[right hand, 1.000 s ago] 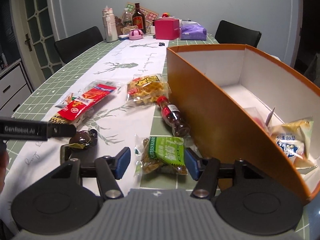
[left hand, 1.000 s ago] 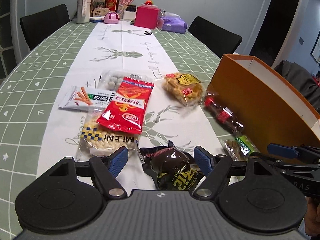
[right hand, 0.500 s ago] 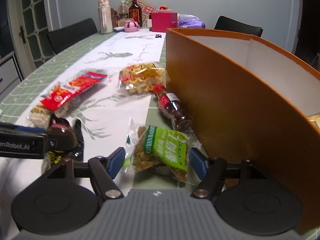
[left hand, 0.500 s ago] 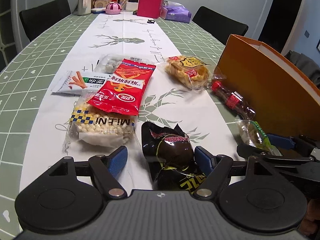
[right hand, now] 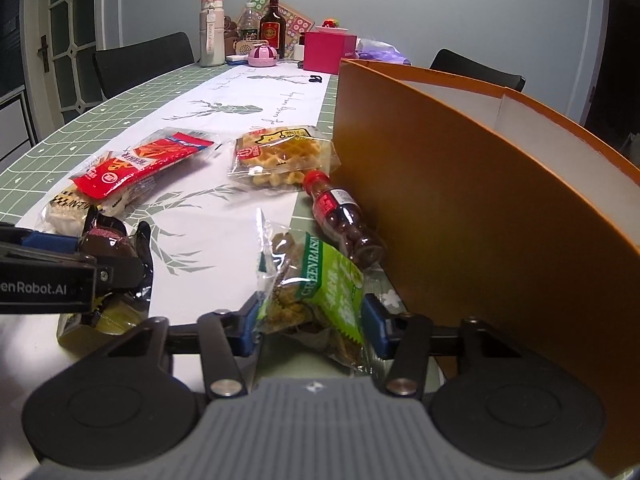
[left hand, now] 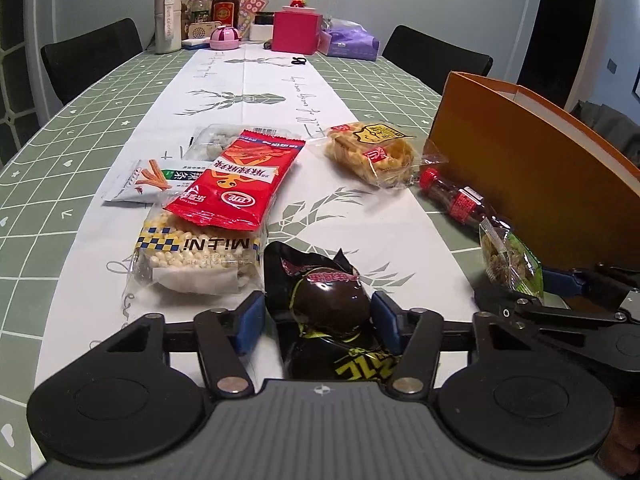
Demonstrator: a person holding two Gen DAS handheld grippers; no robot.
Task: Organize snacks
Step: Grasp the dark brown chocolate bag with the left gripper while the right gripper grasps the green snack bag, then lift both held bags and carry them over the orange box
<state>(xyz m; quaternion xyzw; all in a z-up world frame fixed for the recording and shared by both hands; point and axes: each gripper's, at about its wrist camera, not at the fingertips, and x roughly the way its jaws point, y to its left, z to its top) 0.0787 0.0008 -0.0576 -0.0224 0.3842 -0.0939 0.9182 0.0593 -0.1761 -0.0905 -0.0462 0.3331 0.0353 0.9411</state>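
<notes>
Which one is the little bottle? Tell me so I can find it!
Find the big orange box on the green table. Lying on its side against the box's wall is the little bottle, just beyond the waffle bag. It alone has a red cap and red label, with dark round sweets inside.

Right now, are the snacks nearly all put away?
Not yet. The box's inside is hidden, so nothing shows as done. The left hand-held gripper is closing on the black pack, the right on the green pack. Red pack, waffles, bottle wait.
</notes>
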